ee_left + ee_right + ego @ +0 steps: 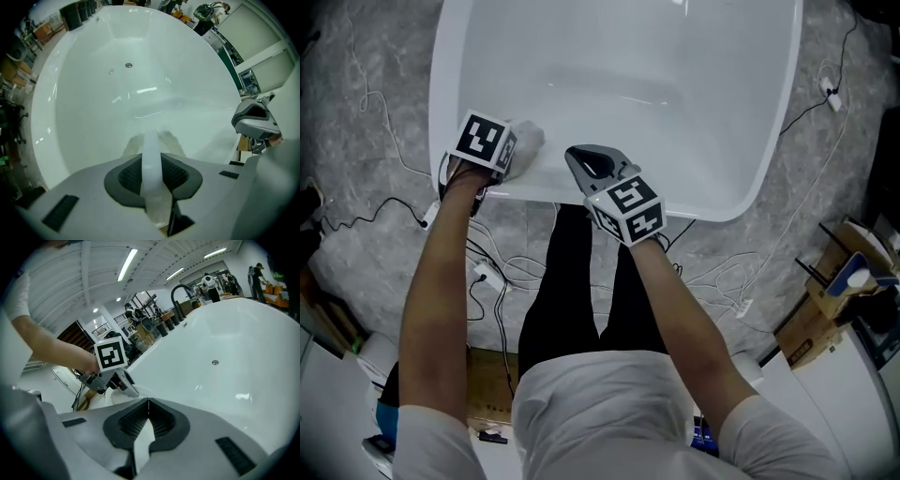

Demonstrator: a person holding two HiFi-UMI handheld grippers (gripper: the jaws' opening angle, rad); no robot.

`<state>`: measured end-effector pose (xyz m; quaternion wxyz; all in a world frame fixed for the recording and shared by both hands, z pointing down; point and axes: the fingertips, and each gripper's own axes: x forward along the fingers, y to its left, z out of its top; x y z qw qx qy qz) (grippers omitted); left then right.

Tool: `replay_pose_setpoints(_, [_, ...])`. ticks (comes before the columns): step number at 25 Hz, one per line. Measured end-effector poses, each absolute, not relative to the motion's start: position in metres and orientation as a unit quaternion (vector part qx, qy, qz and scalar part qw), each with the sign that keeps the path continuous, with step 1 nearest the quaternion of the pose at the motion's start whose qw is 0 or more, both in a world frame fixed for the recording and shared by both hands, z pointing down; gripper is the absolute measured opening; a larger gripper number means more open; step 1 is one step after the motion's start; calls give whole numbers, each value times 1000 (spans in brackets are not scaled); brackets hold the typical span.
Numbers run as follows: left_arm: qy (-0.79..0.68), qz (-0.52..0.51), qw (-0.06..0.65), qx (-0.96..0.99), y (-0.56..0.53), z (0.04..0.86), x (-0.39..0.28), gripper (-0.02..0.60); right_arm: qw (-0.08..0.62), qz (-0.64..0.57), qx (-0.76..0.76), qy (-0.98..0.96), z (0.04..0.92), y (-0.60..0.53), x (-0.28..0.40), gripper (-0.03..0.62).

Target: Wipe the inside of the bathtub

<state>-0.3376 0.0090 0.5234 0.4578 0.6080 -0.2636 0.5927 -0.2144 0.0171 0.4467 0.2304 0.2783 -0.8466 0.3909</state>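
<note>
We hold the cloth (528, 141) pinched in our left gripper (151, 161) at the tub's (675, 84) near edge to wipe inside, while our right gripper (148, 401), pressed together and empty, hovers alongside.

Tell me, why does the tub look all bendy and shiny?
Left gripper view: the wide lens bows the bathtub into a bowl, and white glare streaks sit on its floor. Right gripper view: the rim curves, ceiling lights glow bright. Head view: corners go dark, the tub looks washed out.
</note>
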Motion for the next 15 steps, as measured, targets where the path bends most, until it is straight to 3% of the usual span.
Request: replay_pose_setpoints(15, [-218, 615, 393, 648, -6, 567, -316, 98, 343, 314, 149, -872, 505, 19, -208, 20])
